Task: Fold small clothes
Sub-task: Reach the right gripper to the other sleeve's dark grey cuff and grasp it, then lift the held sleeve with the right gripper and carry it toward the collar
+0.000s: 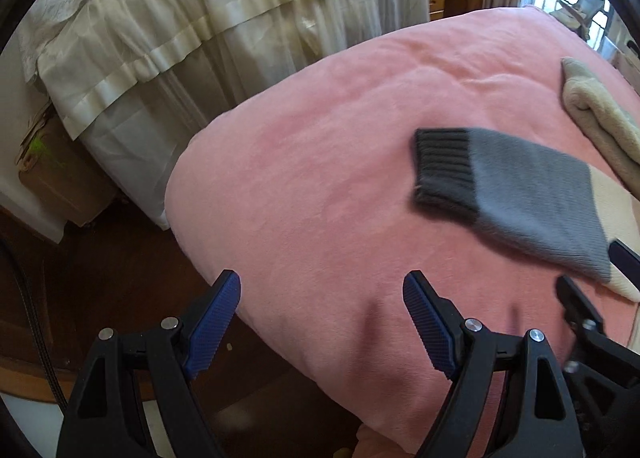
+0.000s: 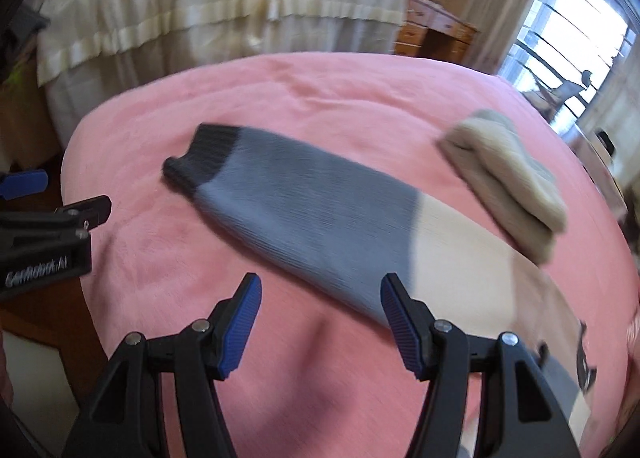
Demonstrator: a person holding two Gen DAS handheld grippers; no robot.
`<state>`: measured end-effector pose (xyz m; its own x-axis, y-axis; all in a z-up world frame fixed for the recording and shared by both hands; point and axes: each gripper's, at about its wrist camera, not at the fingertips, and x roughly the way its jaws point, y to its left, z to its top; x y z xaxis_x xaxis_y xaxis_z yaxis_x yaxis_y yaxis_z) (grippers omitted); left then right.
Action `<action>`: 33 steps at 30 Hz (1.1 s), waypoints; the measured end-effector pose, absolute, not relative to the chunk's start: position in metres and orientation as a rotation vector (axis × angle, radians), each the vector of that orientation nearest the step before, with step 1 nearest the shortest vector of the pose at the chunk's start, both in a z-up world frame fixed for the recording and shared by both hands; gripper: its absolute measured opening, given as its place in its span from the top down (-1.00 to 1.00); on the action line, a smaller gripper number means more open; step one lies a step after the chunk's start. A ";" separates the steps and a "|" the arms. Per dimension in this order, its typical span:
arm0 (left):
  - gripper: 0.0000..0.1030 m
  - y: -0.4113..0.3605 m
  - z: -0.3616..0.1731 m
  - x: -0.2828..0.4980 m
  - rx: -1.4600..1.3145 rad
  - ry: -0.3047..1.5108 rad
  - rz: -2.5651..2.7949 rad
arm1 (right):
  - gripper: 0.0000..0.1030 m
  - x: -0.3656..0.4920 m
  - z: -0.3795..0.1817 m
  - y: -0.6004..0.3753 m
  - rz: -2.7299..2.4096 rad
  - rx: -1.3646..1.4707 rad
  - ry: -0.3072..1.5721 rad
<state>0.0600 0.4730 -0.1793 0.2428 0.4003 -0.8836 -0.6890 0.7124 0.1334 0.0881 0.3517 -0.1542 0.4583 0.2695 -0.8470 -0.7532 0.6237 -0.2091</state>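
Right tongs point(image 2: 320, 318): apart, empty, above near edge of grey-and-cream sleeve point(image 2: 304, 210). Left tongs point(image 1: 320, 318): apart, empty, over pink blanket point(image 1: 320, 138) on bed. Sleeve: flat on blanket, soft knit, light, limp, likely drapes. Suggested hold: ribbed dark cuff point(image 2: 208, 154). Folded beige garment point(image 2: 508, 182) lies beside.
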 end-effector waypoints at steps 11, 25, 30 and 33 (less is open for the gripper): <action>-0.60 0.493 -0.202 0.039 -0.395 1.128 0.806 | -0.21 0.074 -0.189 0.430 0.718 -0.852 0.782; -0.60 0.461 -0.188 0.059 -0.378 1.108 0.713 | 0.87 0.121 -0.096 0.359 0.665 -0.412 0.816; -0.60 0.407 -0.173 0.084 -0.306 1.072 0.573 | 0.87 0.149 -0.038 0.309 0.655 -0.265 0.786; -0.60 0.370 -0.162 0.101 -0.253 1.037 0.479 | 0.87 0.165 -0.008 0.283 0.646 -0.193 0.776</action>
